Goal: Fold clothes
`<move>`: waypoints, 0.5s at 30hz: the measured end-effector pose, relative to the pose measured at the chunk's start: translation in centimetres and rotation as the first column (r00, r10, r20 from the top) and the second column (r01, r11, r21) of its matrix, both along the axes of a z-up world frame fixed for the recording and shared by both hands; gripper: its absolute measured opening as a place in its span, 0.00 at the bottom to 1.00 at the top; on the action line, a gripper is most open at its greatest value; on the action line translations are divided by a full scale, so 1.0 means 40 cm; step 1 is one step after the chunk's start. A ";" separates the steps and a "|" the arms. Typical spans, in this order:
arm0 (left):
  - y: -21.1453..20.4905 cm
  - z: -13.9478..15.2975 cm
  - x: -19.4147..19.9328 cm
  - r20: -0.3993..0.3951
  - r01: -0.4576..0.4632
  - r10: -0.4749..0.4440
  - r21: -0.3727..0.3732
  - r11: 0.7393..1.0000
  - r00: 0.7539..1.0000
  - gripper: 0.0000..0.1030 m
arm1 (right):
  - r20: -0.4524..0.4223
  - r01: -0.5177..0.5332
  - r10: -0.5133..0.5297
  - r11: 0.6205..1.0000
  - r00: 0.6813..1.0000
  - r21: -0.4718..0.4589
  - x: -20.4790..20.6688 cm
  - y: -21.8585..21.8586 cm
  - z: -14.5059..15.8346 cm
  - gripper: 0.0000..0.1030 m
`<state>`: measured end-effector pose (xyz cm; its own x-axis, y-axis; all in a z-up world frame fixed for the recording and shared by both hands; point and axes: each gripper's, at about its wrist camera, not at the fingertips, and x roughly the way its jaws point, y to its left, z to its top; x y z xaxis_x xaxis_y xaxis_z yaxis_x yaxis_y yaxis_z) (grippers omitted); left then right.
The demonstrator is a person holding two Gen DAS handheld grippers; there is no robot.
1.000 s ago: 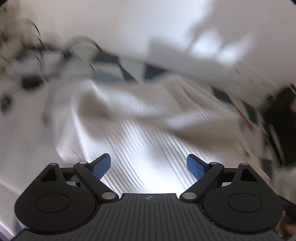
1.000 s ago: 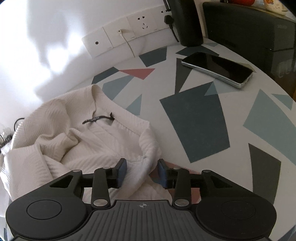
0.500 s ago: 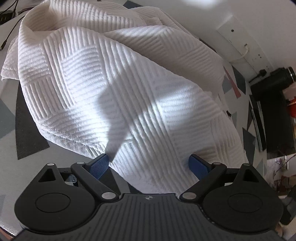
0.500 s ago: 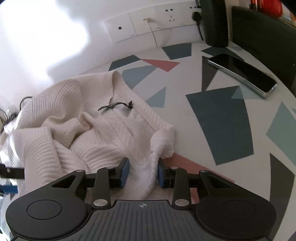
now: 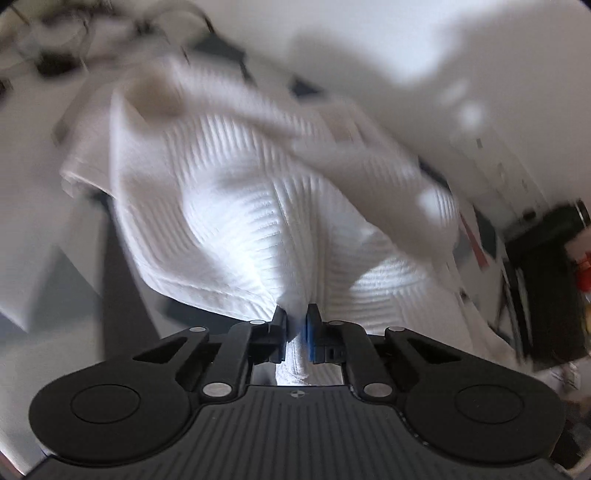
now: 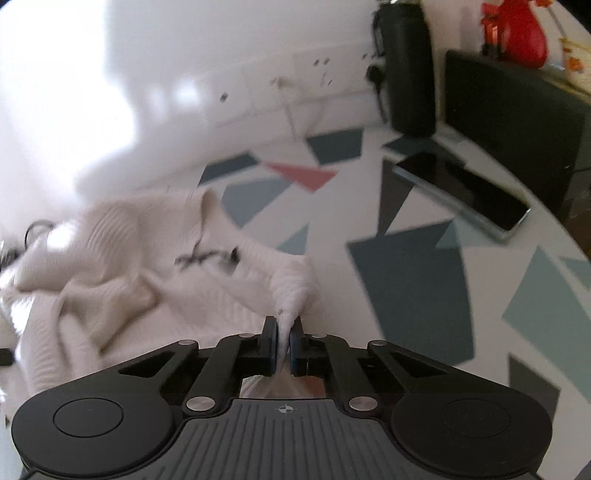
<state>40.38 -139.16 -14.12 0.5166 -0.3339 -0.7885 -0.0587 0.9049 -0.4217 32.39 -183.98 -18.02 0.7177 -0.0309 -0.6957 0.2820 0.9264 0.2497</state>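
Note:
A cream ribbed knit sweater (image 5: 258, 206) lies rumpled on a table with a geometric pattern. My left gripper (image 5: 296, 321) is shut on a pinch of the sweater's hem, and the fabric rises in a ridge from the pads. In the right wrist view the same sweater (image 6: 122, 258) shows its neckline with a dark label (image 6: 201, 256). My right gripper (image 6: 283, 326) is shut on a pulled-up fold near the neck edge. Both views are blurred by motion.
A phone (image 6: 461, 190) lies on the patterned table (image 6: 424, 288) to the right. Behind it stand a black cylinder (image 6: 406, 66), a dark box (image 6: 517, 122) and a red vase (image 6: 517, 33). Wall sockets (image 6: 295, 81) line the back wall. Cables (image 5: 48, 44) lie at far left.
My left gripper went from open over the sweater to shut on its hem. My right gripper closed tighter on its fold and lifted it.

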 end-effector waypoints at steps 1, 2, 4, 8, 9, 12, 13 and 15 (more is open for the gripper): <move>0.019 0.009 0.012 0.020 -0.027 0.027 0.018 0.999 0.999 0.10 | 0.008 0.012 -0.012 1.000 1.000 -0.010 0.001 -0.005 0.007 0.05; 0.040 0.016 0.024 0.038 -0.060 0.059 0.035 0.998 0.998 0.10 | 0.017 0.020 -0.020 1.000 1.000 -0.008 0.000 -0.010 0.012 0.05; 0.086 0.031 0.037 0.073 -0.132 0.127 0.065 0.989 0.989 0.09 | 0.028 0.032 -0.032 0.999 0.999 0.003 -0.002 -0.017 0.020 0.05; 0.164 0.052 0.051 0.135 -0.241 0.220 0.165 0.956 0.966 0.06 | 0.005 0.041 -0.041 0.999 0.999 0.015 0.000 -0.015 0.009 0.05; 0.174 0.047 0.056 0.113 -0.235 0.218 0.158 0.959 0.969 0.07 | -0.009 0.043 -0.042 0.999 0.999 0.034 0.002 -0.016 0.002 0.06; 0.195 0.033 0.064 0.053 -0.208 0.202 0.144 0.967 0.978 0.08 | -0.027 0.050 -0.048 0.996 0.998 0.071 -0.001 -0.017 -0.009 0.07; 0.187 0.030 0.056 0.046 -0.185 0.180 0.159 0.970 0.983 0.14 | -0.029 0.045 -0.043 0.996 0.999 0.075 -0.003 -0.017 -0.011 0.11; 0.170 0.024 0.042 0.028 -0.138 0.135 0.179 0.974 0.990 0.32 | -0.034 0.037 -0.034 0.996 0.999 0.083 -0.009 -0.013 -0.014 0.19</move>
<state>42.05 -132.35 -13.15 0.5603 -0.1129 -0.8206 -0.1813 0.9499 -0.2545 32.01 -184.51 -18.59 0.6941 0.0032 -0.7198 0.3236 0.8919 0.3160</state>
